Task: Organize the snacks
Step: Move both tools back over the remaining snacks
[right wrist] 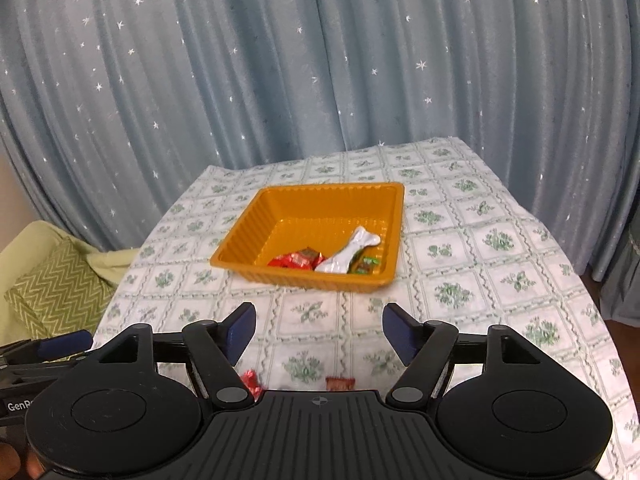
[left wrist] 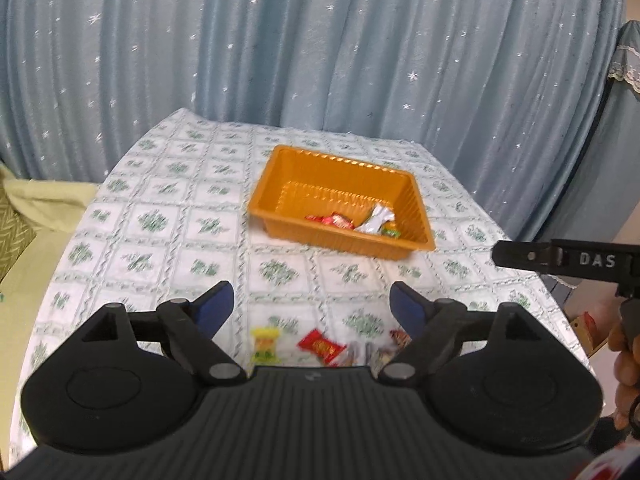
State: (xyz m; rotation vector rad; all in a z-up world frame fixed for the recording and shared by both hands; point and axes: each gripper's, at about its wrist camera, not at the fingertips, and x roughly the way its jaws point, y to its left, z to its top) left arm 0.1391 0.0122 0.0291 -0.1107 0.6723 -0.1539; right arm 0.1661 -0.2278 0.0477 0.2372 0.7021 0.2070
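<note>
Two black handheld grippers with blue finger pads hover over the table, both with jaws spread wide and nothing between them. Left gripper [left wrist: 312,306] sits above the near edge; below it, loose on the cloth, a yellow-green wrapped candy [left wrist: 265,344], a red foil snack packet [left wrist: 321,346] just beside it, and a blurred cluster of more wrappers [left wrist: 374,350] by the right finger, too smeared to tell apart. Right gripper [right wrist: 319,332] also hangs above the near edge, apart from the snacks; a crumpled red wrapper [right wrist: 251,382] and a small red-brown packet [right wrist: 340,383] peek out just in front of its body. In the left wrist view the right gripper's black arm marked "DAS" comes in from the right edge, with the person's hand [left wrist: 626,368] gripping it.

Farther out, mid-table, a rectangular orange ribbed plastic tray [right wrist: 256,236] rests flat. Inside, against its near wall: red wrapped snacks [right wrist: 294,260], a silver bone-shaped foil packet [right wrist: 348,252] lying diagonally, touching them, and a small green wrapped candy [right wrist: 366,266] at the near right corner. Rest of tray floor bare.

Table wears a white cloth with green floral squares [right wrist: 480,280]. Behind, a pale blue curtain with white stars [right wrist: 280,80]. Left of table, a green zigzag-patterned cushion [right wrist: 60,292].
</note>
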